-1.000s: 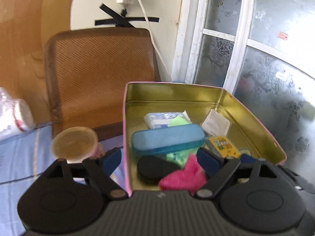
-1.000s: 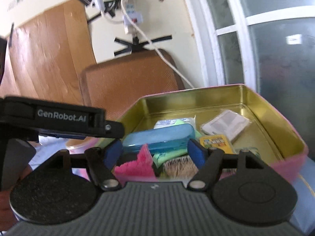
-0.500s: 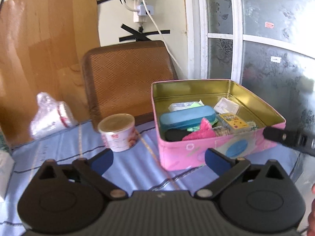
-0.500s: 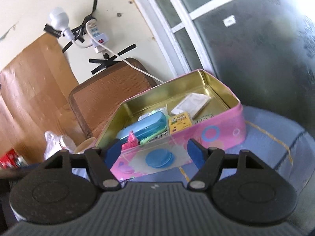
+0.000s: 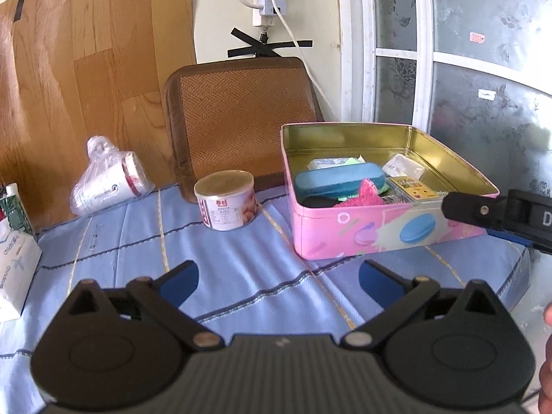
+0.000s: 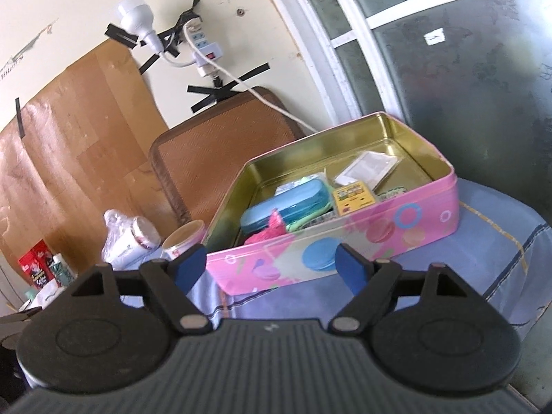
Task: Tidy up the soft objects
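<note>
Right wrist only, red carton [image 6: 36, 264]

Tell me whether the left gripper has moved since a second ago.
Yes. The left gripper has backed away from the pink tin: its fingers were over the tin's rim, and now the whole tin sits ahead on the blue cloth.

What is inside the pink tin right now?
The pink tin holds a blue case, a pink cloth, a yellow card box, a white packet and a dark item. What lies beneath them is covered.
</note>
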### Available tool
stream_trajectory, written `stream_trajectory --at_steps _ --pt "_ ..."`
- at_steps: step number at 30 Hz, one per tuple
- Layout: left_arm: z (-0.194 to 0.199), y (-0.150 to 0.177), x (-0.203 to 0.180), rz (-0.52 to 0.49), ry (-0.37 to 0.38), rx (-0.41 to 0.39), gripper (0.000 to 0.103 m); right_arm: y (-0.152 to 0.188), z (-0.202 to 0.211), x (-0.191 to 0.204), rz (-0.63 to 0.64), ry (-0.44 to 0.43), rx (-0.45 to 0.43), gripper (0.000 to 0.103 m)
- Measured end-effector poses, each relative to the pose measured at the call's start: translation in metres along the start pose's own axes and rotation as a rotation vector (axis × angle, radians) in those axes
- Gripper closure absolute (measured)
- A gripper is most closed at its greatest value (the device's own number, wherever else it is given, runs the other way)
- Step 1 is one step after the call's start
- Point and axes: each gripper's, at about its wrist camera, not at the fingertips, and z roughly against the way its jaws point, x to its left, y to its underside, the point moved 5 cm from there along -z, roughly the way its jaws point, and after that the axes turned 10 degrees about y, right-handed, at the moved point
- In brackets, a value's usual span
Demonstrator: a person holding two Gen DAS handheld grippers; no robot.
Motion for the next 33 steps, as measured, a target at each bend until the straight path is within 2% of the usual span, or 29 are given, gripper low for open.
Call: stream_trajectory --at_steps 10,18,24,33 --pt "0.011 0.000 -0.005 -0.055 -0.033 -0.056 0.000 0.001 0.002 0.005 0.006 -0.009 -0.004 0.019" --pt "0.010 0.002 -0.011 -0.076 -0.002 -0.046 0.000 0.002 0.001 0.003 -0.001 -0.011 -0.006 0.019" --pt "0.009 0.002 -0.009 -0.037 0.036 -0.034 0.000 0.002 -0.001 0.000 -0.015 -0.003 -0.002 0.019" --pt "0.010 0.003 -0.012 -0.048 0.007 -0.032 0.000 0.003 -0.001 -0.002 -0.024 0.006 0.000 0.019"
